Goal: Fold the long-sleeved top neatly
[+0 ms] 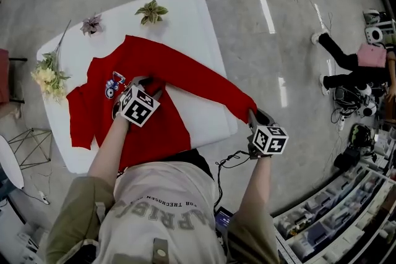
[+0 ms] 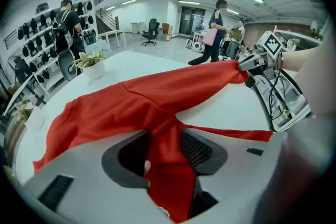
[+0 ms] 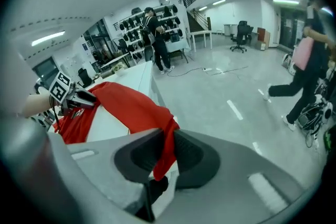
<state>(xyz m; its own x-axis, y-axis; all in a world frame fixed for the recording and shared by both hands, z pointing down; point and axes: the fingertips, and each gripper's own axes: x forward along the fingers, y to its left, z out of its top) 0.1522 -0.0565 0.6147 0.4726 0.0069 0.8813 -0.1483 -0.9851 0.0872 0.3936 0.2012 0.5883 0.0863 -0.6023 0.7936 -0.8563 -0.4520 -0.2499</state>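
Grey workshop floor surrounds a white bench point(image 1: 185, 15) in the head view, and the red long-sleeved top point(image 1: 99, 102) lies spread across it, filling the centre left of the frame. One sleeve point(image 1: 198, 80) runs diagonally toward the lower right, off the bench corner. The left tongs point(image 1: 148, 85) sit at the frame's middle where that sleeve meets the body. The right tongs point(image 1: 255, 114) hold the cuff end at the right. This looks like a two-point hold meant to keep the sleeve straight so it can be laid over the body in one piece. Decorative sprigs point(image 1: 151, 11) lie along the bench's far edge, well apart from the cloth.

In the left gripper view, the left tongs point(image 2: 165, 147) stand partly closed on a bunched fold of the top point(image 2: 105, 113), which fills the gap between the pads at lower centre. The sleeve stretches taut to the right tongs point(image 2: 247, 64) at upper right.

In the right gripper view, the right tongs point(image 3: 167, 152) are nearly shut, pinching a thin edge of the sleeve point(image 3: 136, 107) at lower centre. The cloth rises leftward to the left tongs point(image 3: 84, 99), lifted clear of the bench point(image 3: 113, 122).
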